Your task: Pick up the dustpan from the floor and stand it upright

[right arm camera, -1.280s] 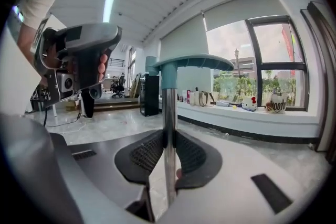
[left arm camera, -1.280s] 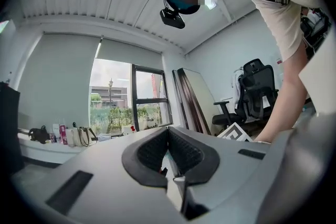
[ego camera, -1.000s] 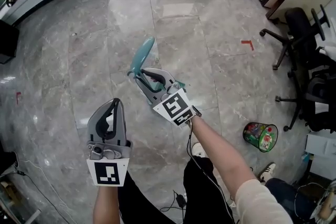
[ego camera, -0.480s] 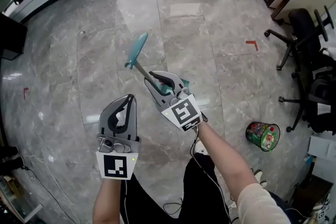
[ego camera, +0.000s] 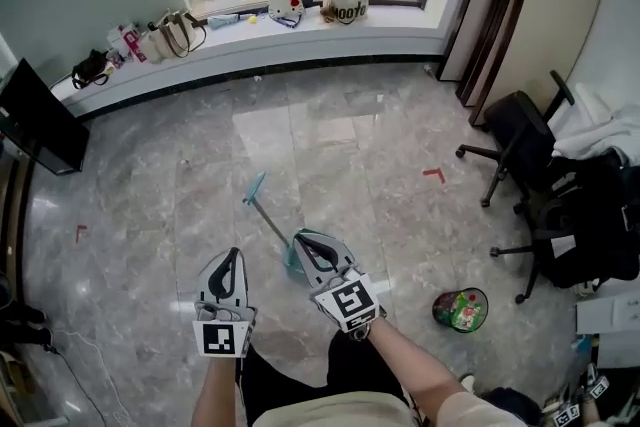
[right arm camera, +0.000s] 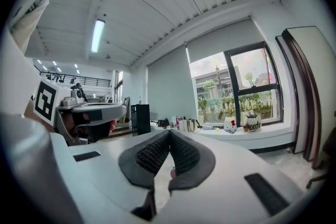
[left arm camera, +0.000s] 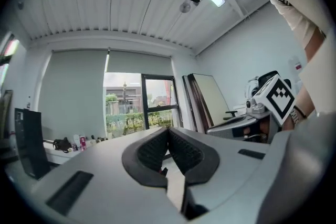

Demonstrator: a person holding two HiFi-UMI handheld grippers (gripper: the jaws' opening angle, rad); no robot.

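The dustpan stands on the marble floor in the head view, with a teal grip (ego camera: 255,187) at the top of a thin shaft and a teal pan (ego camera: 291,262) at the bottom, partly hidden behind my right gripper. My right gripper (ego camera: 300,237) hangs well above the pan, shut with nothing between its pads, as the right gripper view (right arm camera: 169,132) also shows. To its left, my left gripper (ego camera: 231,253) is shut and empty too, its pads meeting in the left gripper view (left arm camera: 168,130). Both point level toward the window, and neither gripper view shows the dustpan.
Two black office chairs (ego camera: 512,137) (ego camera: 562,233) stand at the right, with a colourful bin (ego camera: 461,309) on the floor near my right arm. A black screen (ego camera: 40,120) leans at the left. Bags line the window ledge (ego camera: 262,33). Red tape marks (ego camera: 434,174) dot the floor.
Both grippers and the head have risen far above the floor. My right gripper has let go of the dustpan's handle and closed. The dustpan stays down on the floor.
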